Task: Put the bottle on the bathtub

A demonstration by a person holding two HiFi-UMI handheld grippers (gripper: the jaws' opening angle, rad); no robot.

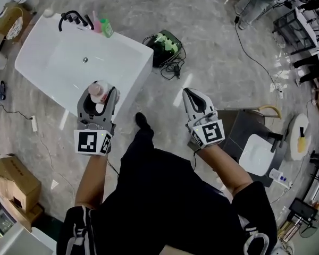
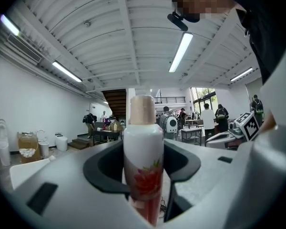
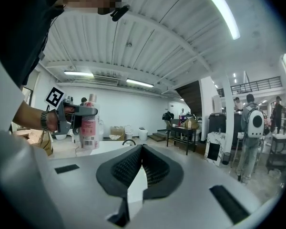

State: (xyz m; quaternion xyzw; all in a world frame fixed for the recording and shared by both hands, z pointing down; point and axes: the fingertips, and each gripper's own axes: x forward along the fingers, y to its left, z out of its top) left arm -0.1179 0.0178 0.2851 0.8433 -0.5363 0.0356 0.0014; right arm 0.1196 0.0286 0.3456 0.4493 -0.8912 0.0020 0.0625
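My left gripper [image 1: 98, 97] is shut on a white bottle [image 1: 98, 92] with a pink cap and a red flower print, held upright. In the left gripper view the bottle [image 2: 143, 163] stands between the two jaws. It hangs over the near right corner of the white bathtub [image 1: 53, 68]. The right gripper view shows the same bottle [image 3: 89, 123] from the side, clamped in the left gripper. My right gripper [image 1: 194, 101] is shut with nothing in it, over the floor to the right of the tub; its jaws meet tip to tip [image 3: 142, 149].
A black faucet [image 1: 73, 19], a pink bottle [image 1: 97, 24] and a green bottle [image 1: 106, 28] stand on the tub's far rim. A black-green bag [image 1: 166, 47] with cables lies on the floor right of the tub. Cardboard boxes [image 1: 13, 185] sit at lower left, a white basin [image 1: 258, 154] at right.
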